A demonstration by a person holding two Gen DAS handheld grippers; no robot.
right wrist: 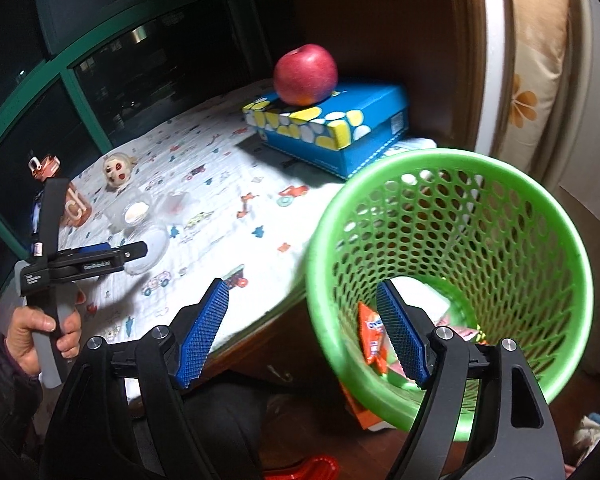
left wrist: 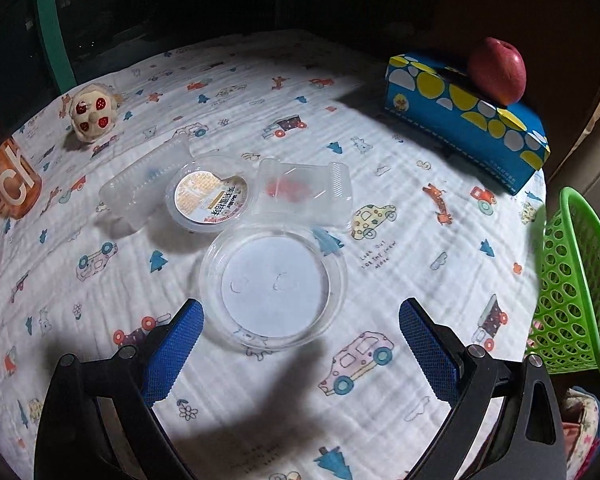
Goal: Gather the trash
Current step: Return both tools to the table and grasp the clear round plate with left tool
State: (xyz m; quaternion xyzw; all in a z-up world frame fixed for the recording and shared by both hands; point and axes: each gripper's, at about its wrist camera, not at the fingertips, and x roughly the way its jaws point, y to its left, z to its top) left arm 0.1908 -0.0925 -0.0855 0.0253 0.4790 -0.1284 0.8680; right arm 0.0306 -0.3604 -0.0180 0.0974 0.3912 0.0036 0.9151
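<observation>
A: Biggest first. What's sitting around the green basket (right wrist: 452, 264)?

B: The table w/ the printed cloth (left wrist: 380, 200) is lying just left of the basket, its edge touching or nearly touching the basket wall. The blue tissue box (right wrist: 340, 132) is sitting on the cloth just beyond the basket, w/ a red apple (right wrist: 305, 74) resting on top.

A: And the trash?

B: Some is already lying in the basket bottom: an orange wrapper (right wrist: 374, 336) plus other bits (too blurred to name). Well left of the basket, mid-table, four clear plastic pieces are clustering: a round clear lid (left wrist: 272, 286) nearest, a square clear lid (left wrist: 304, 192) and a labelled round cup (left wrist: 210, 196) behind it, then a clear ribbed tray (left wrist: 140, 184) farthest from the basket.

A: Grippers?

B: The left gripper (left wrist: 300, 320) is hovering over the round lid, jaws spread wide on both sides of it, gripping nothing. The right gripper (right wrist: 304, 312) is hanging at the basket's near rim, jaws wide apart, one finger outside the rim and one over the inside, nothing in them.

A: Anything else?

B: A small doll head (left wrist: 94, 114) and an orange bottle (left wrist: 10, 176), far side of the table from the basket.
</observation>
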